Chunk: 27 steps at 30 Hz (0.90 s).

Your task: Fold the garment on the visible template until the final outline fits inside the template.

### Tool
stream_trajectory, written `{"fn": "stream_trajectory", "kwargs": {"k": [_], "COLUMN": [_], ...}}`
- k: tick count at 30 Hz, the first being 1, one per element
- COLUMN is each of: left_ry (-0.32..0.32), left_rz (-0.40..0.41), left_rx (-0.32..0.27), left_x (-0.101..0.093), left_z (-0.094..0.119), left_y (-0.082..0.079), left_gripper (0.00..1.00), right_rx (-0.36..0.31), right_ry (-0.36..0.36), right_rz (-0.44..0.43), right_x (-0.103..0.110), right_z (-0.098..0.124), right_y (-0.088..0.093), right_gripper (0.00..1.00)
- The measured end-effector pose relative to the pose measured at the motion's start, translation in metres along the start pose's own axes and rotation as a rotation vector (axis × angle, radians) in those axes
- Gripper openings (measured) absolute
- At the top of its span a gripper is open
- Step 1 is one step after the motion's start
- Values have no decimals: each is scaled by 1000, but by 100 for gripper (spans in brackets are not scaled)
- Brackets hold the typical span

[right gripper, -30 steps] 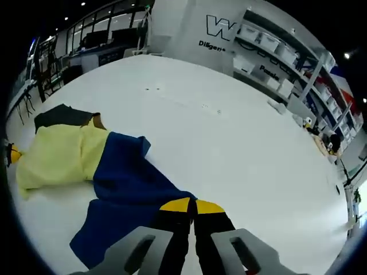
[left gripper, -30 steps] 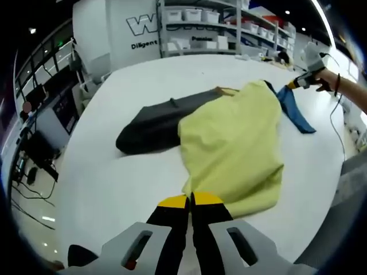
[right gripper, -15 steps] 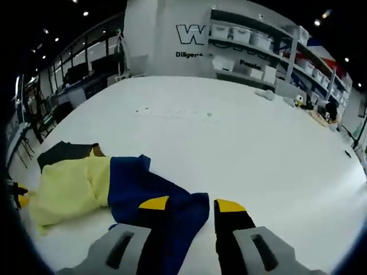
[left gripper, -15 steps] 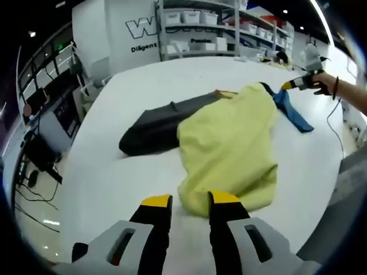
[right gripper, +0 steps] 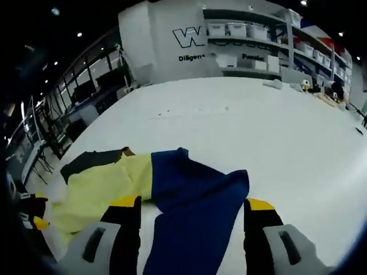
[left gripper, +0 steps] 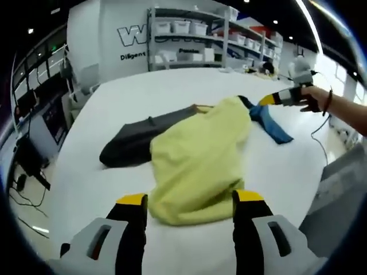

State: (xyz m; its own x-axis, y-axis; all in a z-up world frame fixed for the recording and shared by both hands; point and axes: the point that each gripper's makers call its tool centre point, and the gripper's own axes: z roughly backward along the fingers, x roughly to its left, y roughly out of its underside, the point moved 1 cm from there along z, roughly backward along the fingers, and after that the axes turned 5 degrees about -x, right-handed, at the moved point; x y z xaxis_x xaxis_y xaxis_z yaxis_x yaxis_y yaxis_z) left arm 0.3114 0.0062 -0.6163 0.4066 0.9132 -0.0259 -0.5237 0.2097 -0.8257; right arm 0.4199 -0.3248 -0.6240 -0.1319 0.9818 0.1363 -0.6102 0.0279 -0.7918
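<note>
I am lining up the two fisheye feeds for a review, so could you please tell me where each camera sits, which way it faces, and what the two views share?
Left gripper view: rides the left gripper, open, looking along the white table over the yellow garment and dark garment toward the right gripper in the person's hand.
Right gripper view: rides the right gripper, open, facing back over the blue garment toward the yellow garment.
Shared: the table, all three garments, the shelving wall.

The yellow garment (left gripper: 198,160) covers part of the dark template (left gripper: 140,137); the blue cloth (right gripper: 195,223) runs off the picture's bottom.
</note>
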Motion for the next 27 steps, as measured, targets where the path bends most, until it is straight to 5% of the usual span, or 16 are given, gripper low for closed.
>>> {"fn": "stream_trajectory", "kwargs": {"k": [7,15,27], "left_ry": [58,128,174], "left_rz": [-17,-71,-127], "left_rx": [4,60,113], "left_x": [-22,-44,-49], "left_z": [-1,-7,-16], "left_y": [0,14,33], "left_gripper": [72,61,44], "right_rx": [46,74,87], "right_ry": [-34,-37,-41], "right_rz": [46,79,90], "right_x": [18,24,27], "right_z": [8,14,24], "right_y": [26,52,74], "right_gripper": [83,80,69]}}
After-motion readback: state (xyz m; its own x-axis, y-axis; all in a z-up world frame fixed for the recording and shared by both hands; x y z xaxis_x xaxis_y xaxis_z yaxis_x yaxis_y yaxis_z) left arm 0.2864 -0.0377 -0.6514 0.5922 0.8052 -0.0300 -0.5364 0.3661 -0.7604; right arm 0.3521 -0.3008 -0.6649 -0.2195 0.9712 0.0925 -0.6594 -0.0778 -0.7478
